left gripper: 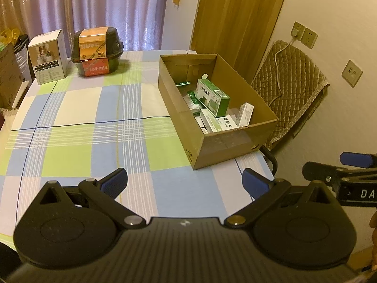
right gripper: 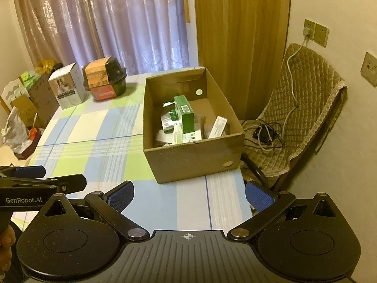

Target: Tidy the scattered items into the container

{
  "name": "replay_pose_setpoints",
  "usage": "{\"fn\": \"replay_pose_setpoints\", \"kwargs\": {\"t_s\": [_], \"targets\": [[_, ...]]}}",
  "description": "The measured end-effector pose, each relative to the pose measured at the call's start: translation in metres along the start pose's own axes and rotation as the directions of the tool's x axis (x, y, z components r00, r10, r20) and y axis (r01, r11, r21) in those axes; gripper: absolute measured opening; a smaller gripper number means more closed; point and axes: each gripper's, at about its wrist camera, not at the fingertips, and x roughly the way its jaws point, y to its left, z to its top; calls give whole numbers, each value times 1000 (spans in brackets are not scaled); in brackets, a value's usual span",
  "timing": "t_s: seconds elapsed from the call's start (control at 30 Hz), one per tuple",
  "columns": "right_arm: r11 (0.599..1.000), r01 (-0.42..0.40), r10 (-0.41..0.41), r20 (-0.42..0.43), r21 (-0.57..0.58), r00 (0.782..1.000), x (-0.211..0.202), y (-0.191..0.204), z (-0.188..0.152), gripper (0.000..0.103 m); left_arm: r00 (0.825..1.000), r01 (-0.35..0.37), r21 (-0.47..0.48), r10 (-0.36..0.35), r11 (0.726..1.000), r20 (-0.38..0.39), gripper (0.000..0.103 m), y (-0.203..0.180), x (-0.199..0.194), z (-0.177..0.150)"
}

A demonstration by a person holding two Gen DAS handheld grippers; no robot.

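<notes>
Medicine packets point(left gripper: 213, 96) lie inside the box point(left gripper: 226, 146).

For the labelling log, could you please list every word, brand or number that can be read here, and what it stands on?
"GenRobot.AI": side of the left gripper.
"DA", cut off by the frame edge: side of the right gripper.
Print on the medicine packs in the cardboard box, the green box, the white carton and the black food container: too blurred to read.

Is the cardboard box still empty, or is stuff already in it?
Not empty. The cardboard box is open-topped and holds a green carton, white medicine boxes and foil packets on its floor.
</notes>
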Motion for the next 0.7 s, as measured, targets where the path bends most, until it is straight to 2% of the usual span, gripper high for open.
{"fn": "replay_pose_setpoints", "kwargs": {"t_s": [0.7], "targets": [[1000, 4, -4, 0, 6, 1000, -3, -3, -5, 103, 1000, 6, 21, -6, 1000, 0, 102, -6, -2, -7]]}}
